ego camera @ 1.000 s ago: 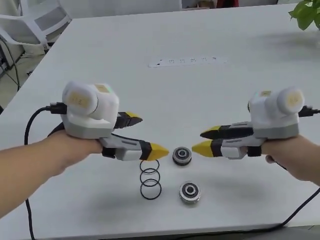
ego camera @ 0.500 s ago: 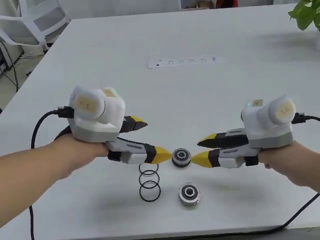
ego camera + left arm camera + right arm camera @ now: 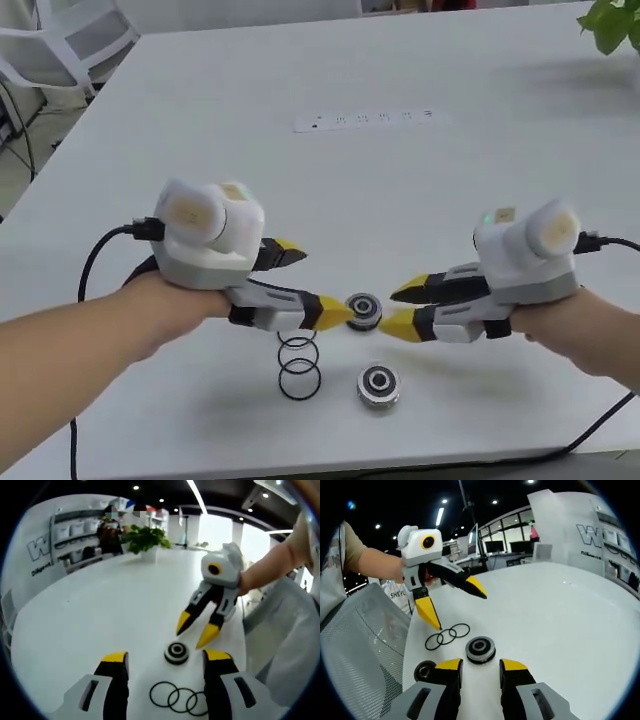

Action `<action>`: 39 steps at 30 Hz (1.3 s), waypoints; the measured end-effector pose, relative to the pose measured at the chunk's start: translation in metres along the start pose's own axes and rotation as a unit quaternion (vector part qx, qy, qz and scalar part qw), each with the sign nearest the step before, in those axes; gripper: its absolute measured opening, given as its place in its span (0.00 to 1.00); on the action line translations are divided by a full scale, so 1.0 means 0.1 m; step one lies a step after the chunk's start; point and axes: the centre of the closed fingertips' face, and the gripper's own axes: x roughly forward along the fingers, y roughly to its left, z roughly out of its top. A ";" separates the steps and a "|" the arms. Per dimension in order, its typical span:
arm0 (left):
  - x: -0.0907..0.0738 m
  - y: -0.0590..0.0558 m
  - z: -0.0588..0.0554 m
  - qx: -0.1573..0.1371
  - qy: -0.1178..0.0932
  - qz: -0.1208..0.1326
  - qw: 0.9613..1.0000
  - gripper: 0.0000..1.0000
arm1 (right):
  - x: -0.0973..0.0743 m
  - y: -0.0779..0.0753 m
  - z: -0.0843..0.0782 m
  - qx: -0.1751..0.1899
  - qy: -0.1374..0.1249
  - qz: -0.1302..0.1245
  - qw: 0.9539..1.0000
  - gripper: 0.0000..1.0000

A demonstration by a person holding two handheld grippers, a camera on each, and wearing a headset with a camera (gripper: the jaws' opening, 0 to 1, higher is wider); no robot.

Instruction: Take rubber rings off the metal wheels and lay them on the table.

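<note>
Flanking the wheel (image 3: 363,311): left gripper (image 3: 322,282) gaping, right gripper (image 3: 390,308) half-spread, both empty.
Best: pin the hub with one, peel the rubber ring (image 3: 176,661) with the other.

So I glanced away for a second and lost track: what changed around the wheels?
The left tool and right tool both moved inward toward the farther wheel, flanking it from either side, jaws open, nothing gripped. Both that wheel, the nearer wheel and three rings stayed put on the table.
</note>
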 end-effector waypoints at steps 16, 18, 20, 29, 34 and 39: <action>0.14 -0.09 -0.06 0.007 0.012 -0.018 1.000 0.53 | 0.08 0.01 -0.03 -0.002 0.003 0.004 1.000 0.24; 0.15 -0.09 -0.06 0.008 0.012 -0.019 1.000 0.51 | 0.09 0.01 -0.04 -0.004 0.004 0.004 1.000 0.24; 0.16 -0.10 -0.07 0.009 0.014 -0.019 1.000 0.50 | 0.10 0.01 -0.04 -0.004 0.005 0.004 1.000 0.23; 0.23 -0.14 -0.12 0.009 0.023 -0.026 0.999 0.45 | 0.13 0.02 -0.06 -0.004 0.008 0.007 1.000 0.22; 0.24 -0.16 -0.12 0.009 0.026 -0.030 0.999 0.42 | 0.13 0.03 -0.05 -0.003 0.007 0.007 1.000 0.22; 0.27 -0.17 -0.13 0.012 0.029 -0.032 0.999 0.39 | 0.14 0.03 -0.05 -0.003 0.005 0.007 1.000 0.22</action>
